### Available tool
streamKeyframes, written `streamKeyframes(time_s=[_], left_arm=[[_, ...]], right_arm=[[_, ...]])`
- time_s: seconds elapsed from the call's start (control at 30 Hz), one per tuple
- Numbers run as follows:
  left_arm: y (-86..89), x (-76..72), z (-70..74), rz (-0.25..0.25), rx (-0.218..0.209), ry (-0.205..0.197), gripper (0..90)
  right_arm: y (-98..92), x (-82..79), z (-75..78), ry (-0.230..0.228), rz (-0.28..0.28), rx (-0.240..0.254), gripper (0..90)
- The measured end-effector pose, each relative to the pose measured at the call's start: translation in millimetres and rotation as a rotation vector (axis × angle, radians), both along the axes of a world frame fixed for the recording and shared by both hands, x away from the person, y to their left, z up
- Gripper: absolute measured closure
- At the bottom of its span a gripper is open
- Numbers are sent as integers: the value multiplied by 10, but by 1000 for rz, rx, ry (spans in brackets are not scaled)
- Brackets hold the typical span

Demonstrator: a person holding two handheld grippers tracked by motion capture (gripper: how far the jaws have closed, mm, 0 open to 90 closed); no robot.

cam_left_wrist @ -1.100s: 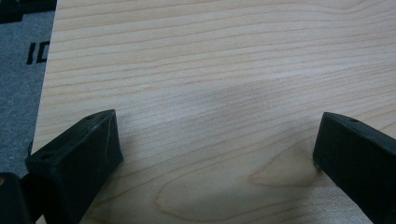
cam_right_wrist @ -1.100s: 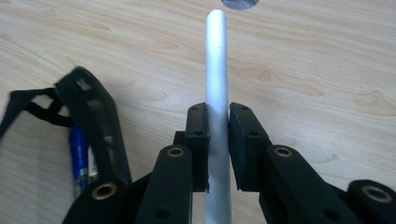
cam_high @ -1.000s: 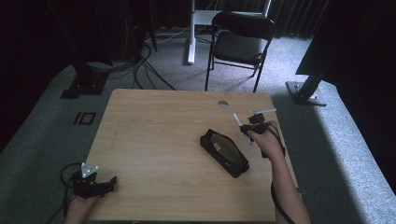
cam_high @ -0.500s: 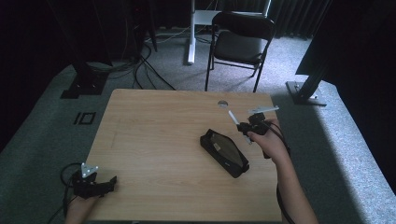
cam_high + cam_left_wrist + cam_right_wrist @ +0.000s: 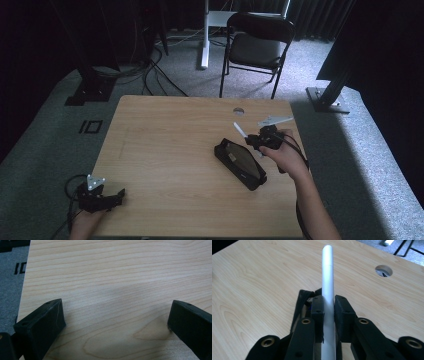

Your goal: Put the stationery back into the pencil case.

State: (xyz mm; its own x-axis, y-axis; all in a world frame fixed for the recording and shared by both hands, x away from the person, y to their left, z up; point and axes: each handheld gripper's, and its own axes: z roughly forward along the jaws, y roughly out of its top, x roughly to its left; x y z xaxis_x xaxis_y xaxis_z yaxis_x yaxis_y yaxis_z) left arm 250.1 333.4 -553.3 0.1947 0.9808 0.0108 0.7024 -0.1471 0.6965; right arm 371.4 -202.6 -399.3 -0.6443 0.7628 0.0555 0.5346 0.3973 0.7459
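The white pen point(image 5: 328, 285) is clamped between the pads of the right tongs point(image 5: 252, 141), its tip sticking out ahead of the jaws and pointing up and toward the far left of the bench point(image 5: 165, 145). Compared with a second ago, the right hand point(image 5: 285, 157) has lifted and carried the pen away from the bench top, so it now hangs in the air just past the far end of the black pencil case point(image 5: 240, 163), which lies at a slant on the wood, apparently open, though the high view is too dim to be sure. That reads as the pen having been picked up and being on its way either into the case or away from it; the grip looks firm and centred. The left tongs point(image 5: 112, 197) stay where they were at the near left corner, jaws spread wide over bare wood with nothing between them.
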Motion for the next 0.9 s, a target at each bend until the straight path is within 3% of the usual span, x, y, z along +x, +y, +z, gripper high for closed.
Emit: streamKeyframes(time_s=[0.27,0.63,0.9], left_arm=[[0,0,0,0,0,0,12],[0,0,0,0,0,0,12],[0,0,0,0,0,0,12]], right_arm=[[103,-17,-90,19,38,-13,786],[193,31,-374,69,71,-45,785],[214,103,-576,105,64,-89,785]])
